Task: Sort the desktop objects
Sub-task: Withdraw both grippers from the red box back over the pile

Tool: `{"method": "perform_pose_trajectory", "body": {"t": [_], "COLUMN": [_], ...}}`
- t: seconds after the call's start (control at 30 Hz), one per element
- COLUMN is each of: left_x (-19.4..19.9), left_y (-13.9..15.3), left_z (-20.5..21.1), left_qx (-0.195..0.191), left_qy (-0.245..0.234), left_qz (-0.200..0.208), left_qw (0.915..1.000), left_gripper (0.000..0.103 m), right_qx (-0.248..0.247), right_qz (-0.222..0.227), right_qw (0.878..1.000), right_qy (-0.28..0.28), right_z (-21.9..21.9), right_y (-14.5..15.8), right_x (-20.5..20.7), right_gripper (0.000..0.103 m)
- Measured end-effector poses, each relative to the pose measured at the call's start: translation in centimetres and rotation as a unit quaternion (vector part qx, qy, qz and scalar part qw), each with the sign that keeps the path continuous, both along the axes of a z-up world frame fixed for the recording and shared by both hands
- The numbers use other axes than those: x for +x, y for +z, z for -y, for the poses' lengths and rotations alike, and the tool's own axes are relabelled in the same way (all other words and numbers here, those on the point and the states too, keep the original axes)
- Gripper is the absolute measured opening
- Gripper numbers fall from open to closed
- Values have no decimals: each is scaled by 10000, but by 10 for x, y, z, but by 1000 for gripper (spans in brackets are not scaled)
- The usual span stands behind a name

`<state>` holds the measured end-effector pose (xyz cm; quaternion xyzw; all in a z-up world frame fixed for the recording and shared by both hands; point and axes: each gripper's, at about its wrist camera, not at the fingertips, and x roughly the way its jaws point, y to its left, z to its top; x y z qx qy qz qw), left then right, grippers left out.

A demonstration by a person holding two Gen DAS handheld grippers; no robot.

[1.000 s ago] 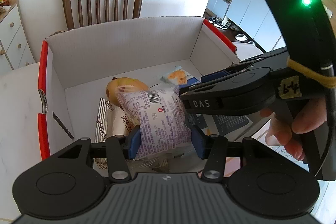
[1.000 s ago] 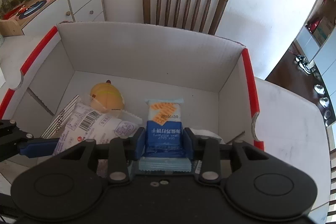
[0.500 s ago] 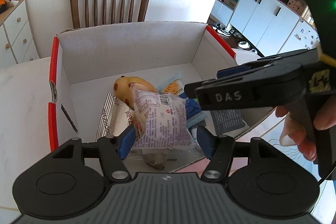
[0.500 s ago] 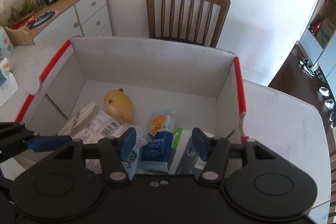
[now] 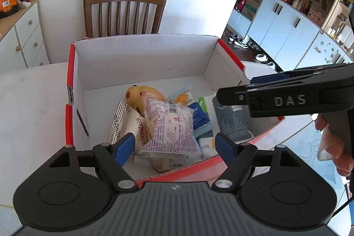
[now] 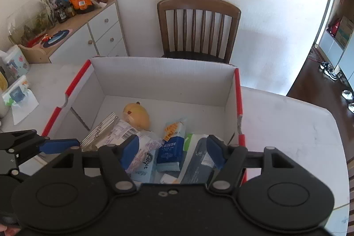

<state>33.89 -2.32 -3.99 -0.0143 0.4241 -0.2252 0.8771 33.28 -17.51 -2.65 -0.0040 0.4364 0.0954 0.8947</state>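
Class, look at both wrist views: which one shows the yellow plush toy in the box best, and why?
The right wrist view: the yellow plush toy lies almost wholly uncovered on the floor of the box. In the left wrist view the clear snack packet covers its lower part, leaving only its spotted top.

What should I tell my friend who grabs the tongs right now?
Left tongs: jaws opening, nothing pinched; the purple-print snack bag lies loose in the box below them.
Right tongs: jaws opening, empty too; the blue packet lies in the box.
In the white box with red edges: the snack bag, blue packet, yellow plush toy, a grey pouch and other small packs.
Done: both latest items are dropped in.
Left: at the left edge of the right view, some things on the table, like a small packet, may need sorting.
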Motion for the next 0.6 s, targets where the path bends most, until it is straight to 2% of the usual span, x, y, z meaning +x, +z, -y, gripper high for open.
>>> {"method": "perform_pose_trajectory", "body": {"t": [0.23, 0.27, 0.4, 0.6], "left_x": [-6, -7, -14, -27], "left_y": [12, 13, 18, 23], "left_z": [3, 3, 2, -1], "left_qx": [-60, -63, -28, 81], "left_qy": [-20, -22, 61, 16], "left_qz": [106, 127, 284, 453], "left_qw": [9999, 9999, 9996, 9989], "left_gripper": [79, 81, 101, 103], "right_qx": [67, 86, 162, 254], "right_qz": [144, 162, 236, 416], "right_qw": [9999, 9998, 9995, 9987], "right_qy": [62, 69, 103, 126], "right_z": [7, 8, 14, 21], "right_y": [18, 20, 28, 43], "right_x": [-24, -28, -43, -68], "right_gripper": [68, 68, 68, 68]}}
